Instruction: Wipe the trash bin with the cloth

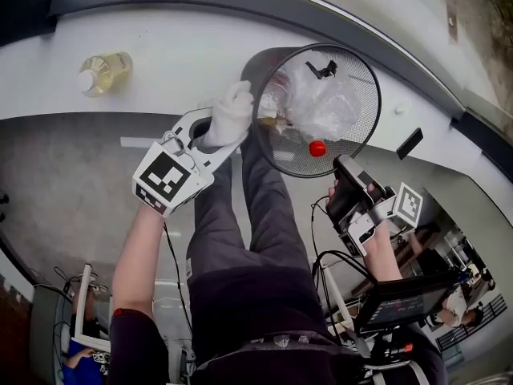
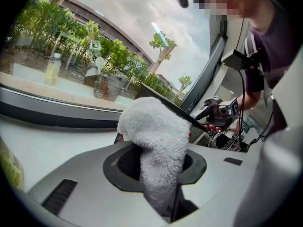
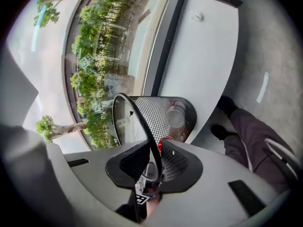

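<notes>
Left gripper was clamped down, jaws nearly together, pinching the lower end of the white cloth so the fluffy bulk stood up out of them. On the other side, the right gripper had its jaws drawn in on the black rim of the trash bin, the hoop running straight down between the two pads, and nothing else in its hold. From the head view, the person's legs in grey trousers stretched out below both tools. And the cloth was right on the job: its bunched top lay against the left side of the bin's rim, touching the dark outer wall. The bin, black wire mesh, was tipped with its mouth toward the person and its base toward the white ledge, the right gripper at the near edge of the mouth. Inside sat a crumpled clear plastic bag and, low against the mesh, a red cap. Further out on the ledge, a bottle of yellowish liquid sat well apart to the left, and a flat black slab lay near the bin's right side. Beyond that was the window, with green trees outside.
</notes>
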